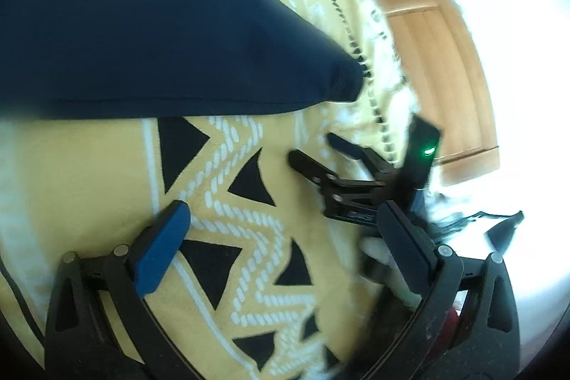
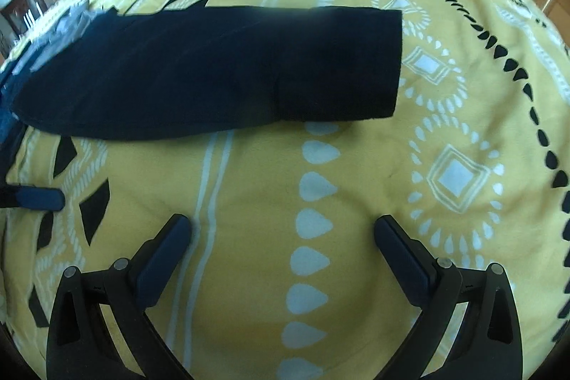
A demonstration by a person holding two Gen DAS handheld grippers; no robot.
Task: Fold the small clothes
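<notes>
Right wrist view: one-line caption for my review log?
Open right gripper hovers over the yellow patterned blanket, short of a folded dark navy garment.

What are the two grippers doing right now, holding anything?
Left gripper: jaws open, holding nothing, over the yellow blanket.
Right gripper: jaws open, holding nothing, short of the navy garment.

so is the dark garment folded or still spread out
Folded. In the right wrist view the navy garment lies flat on the yellow patterned blanket as a narrow band, with one layer's edge overlapping near its right end.
</notes>
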